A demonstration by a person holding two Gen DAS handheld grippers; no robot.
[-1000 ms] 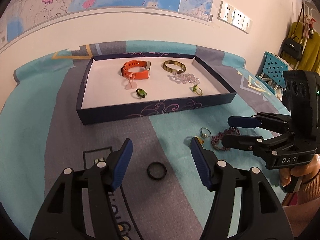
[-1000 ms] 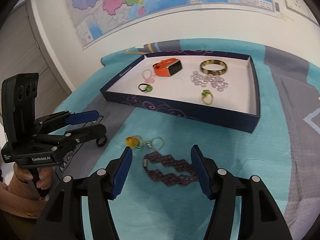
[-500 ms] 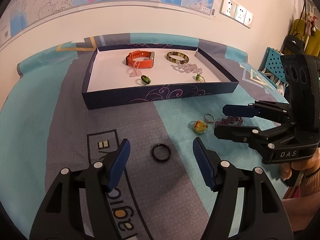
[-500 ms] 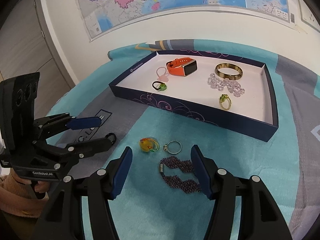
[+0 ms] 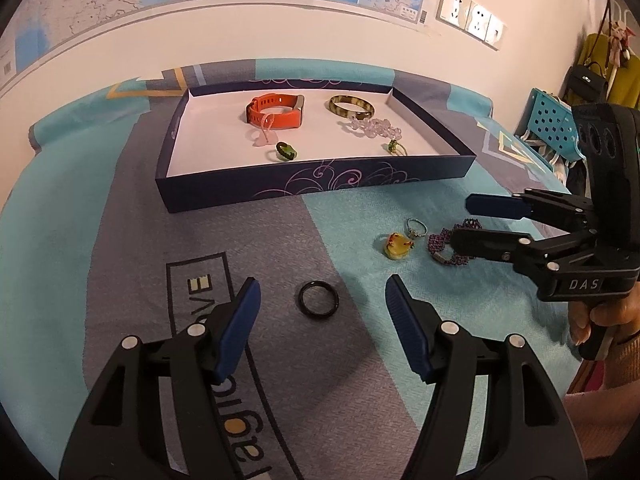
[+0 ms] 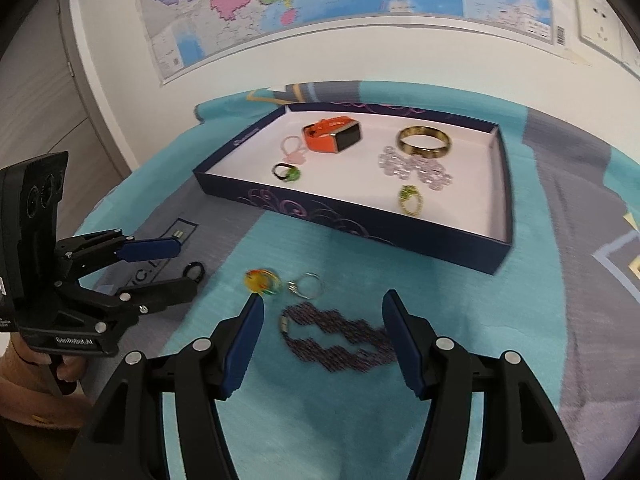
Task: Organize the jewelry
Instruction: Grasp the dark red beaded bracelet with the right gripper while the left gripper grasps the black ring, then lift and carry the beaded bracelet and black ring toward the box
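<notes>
Roughly halfway, by my reading. In the upper middle of both views, the shallow navy box with a white floor point(image 5: 320, 188) already holds six pieces — an orange watch-style band point(image 5: 276, 114), a mottled green-gold bangle point(image 5: 351, 106), a clear bead strand point(image 6: 414, 168), a pale pink charm point(image 6: 294, 152) and two green-stone rings point(image 5: 286, 151) point(image 6: 410, 198).

Four remain on the teal-and-grey cloth: a plain black ring point(image 5: 319, 300) lying between the empty, parted jaws of the left gripper point(image 5: 320, 300), a yellow-orange stone ring point(image 6: 262, 280), a thin silver ring point(image 6: 308, 285), and a purple beaded bracelet point(image 6: 340, 338) between the jaws of the right gripper point(image 6: 322, 322) — those jaws have just been opening and are not pressing on it.

black ring point(image 5: 319, 299) flat on cloth | purple bracelet point(image 6: 340, 338), yellow ring point(image 6: 261, 280) beside | tray point(image 6: 360, 232) holds six pieces
</notes>
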